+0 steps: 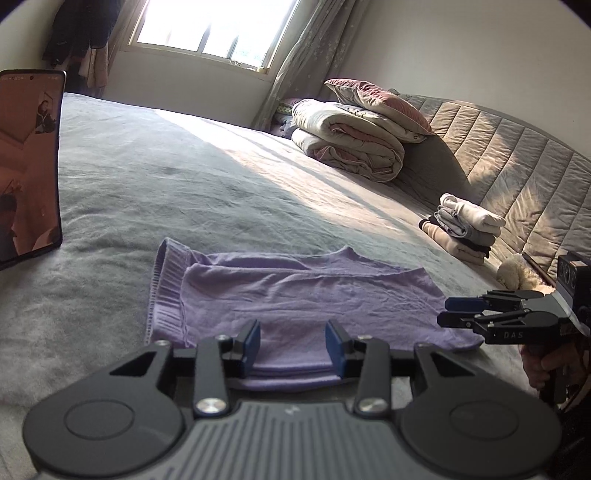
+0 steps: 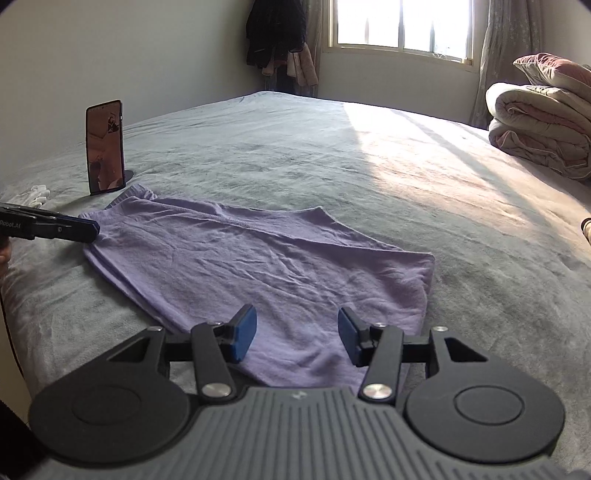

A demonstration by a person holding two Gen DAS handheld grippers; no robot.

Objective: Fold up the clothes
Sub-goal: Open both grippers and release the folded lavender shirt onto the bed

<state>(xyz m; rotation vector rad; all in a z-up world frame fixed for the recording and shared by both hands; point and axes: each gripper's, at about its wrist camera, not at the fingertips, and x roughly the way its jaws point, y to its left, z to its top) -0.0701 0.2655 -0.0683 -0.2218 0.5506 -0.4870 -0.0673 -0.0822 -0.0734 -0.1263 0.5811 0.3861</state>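
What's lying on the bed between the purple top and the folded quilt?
Nothing: in the right wrist view only bare grey bedspread runs from the purple top to the quilt.

Both wrist views sit low and close over the near edge of the purple garment [image 1: 295, 295], facing across the bed [image 1: 147, 177] toward the window [image 1: 214, 26]. They share garment, window and propped phone [image 2: 104, 146]; each sees the other claw beside the garment.
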